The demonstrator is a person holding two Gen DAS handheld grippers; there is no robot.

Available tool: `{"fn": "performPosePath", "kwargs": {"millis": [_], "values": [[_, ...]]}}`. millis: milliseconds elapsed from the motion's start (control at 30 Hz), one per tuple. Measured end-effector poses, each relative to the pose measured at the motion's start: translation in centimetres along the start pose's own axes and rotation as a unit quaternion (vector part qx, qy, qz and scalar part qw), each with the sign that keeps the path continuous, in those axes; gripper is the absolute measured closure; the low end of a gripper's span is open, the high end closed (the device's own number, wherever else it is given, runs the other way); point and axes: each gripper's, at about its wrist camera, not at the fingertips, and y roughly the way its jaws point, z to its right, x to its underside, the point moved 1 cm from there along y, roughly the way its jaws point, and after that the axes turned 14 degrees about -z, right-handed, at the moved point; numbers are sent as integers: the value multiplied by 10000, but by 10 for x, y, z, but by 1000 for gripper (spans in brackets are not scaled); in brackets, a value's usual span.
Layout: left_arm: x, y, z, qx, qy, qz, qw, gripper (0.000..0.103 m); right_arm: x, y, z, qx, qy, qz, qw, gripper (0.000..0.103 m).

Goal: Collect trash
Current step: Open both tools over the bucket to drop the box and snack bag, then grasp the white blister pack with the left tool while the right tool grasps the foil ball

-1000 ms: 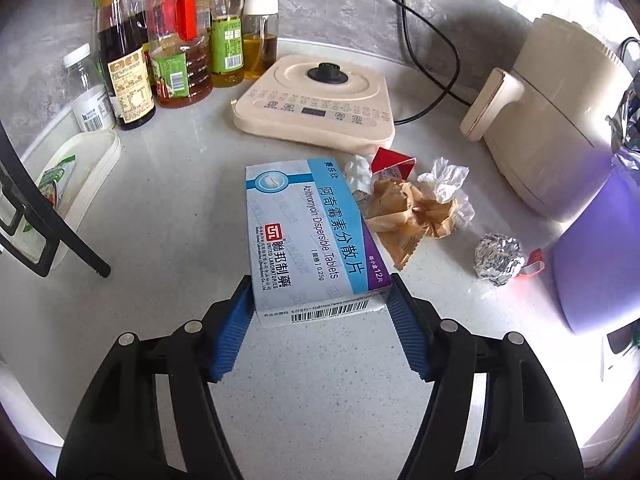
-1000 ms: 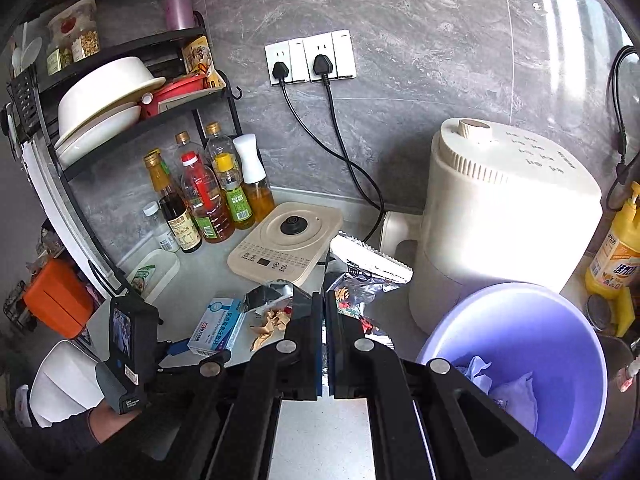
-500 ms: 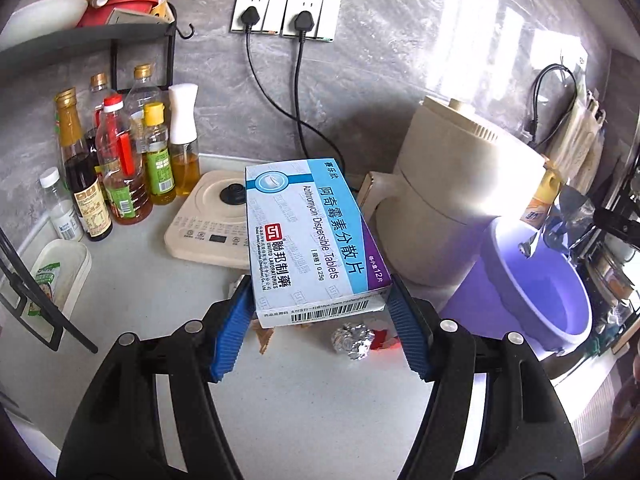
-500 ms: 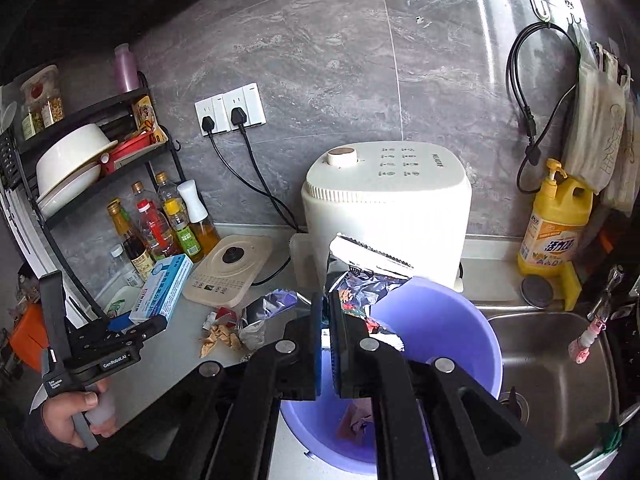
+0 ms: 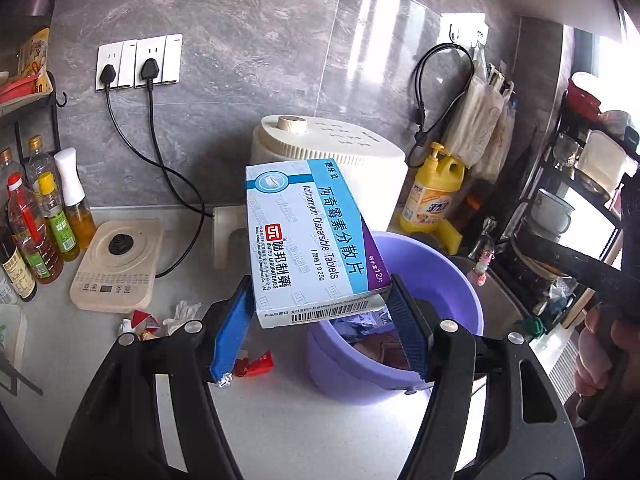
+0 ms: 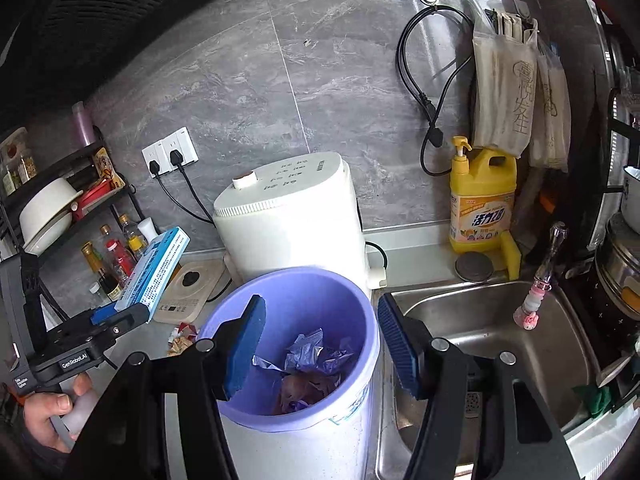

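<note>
Blue fingers (image 5: 234, 330) of the left gripper (image 5: 320, 332) are clamped on the near end of the medicine box (image 5: 312, 240), pressing it from both sides, the box tilting up and away at the centre of the left wrist view, held in the air in front of the white appliance (image 5: 328, 152) and above the near rim of the purple bin (image 5: 452, 284). Over on the right wrist view, that same box (image 6: 158, 270) shows at middle left, slanting upward, off to the left of the bin (image 6: 288, 280) rim. And the right gripper (image 6: 320, 348) — wide open, nothing between its pads, hanging right over the bin mouth at lower centre, crumpled wrappers (image 6: 316, 356) lying down inside. Lower left of the left wrist view, more scraps (image 5: 160, 320) sit on the counter (image 5: 300, 420) beside the cream hotplate (image 5: 116, 264). Right of the bin in the right wrist view, the steel sink (image 6: 492, 320), with a yellow soap bottle (image 6: 482, 200) behind it against the grey wall.
</note>
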Motion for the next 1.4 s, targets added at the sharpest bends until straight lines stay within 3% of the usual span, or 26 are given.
{"fn": "performPosePath", "kwargs": {"millis": [333, 400, 433, 567, 767, 800, 1067, 1400], "values": [[-5, 29, 59, 224, 84, -100, 9997, 36, 15, -17, 55, 62, 131, -89, 9999, 44], [-6, 34, 65, 268, -7, -107, 9996, 20, 16, -18, 63, 64, 130, -109, 9998, 44], [-6, 34, 66, 238, -46, -73, 9997, 7, 16, -19, 67, 58, 121, -121, 9998, 44], [-4, 31, 64, -23, -138, 5, 9999, 6, 14, -14, 72, -48, 52, -181, 9998, 44], [4, 17, 30, -400, -595, -41, 9974, 6, 4, -2, 57, -323, -118, -257, 9991, 35], [6, 14, 24, -466, -658, -31, 9967, 6, 2, 1, 52, -364, -160, -265, 9989, 29], [32, -15, -42, -939, -1097, -124, 9894, 6, -5, 29, -11, -810, -505, -276, 9951, 12], [51, -35, -123, -1097, -1406, -269, 9836, 6, -4, 62, -102, -1022, -907, -429, 9897, 13]]}}
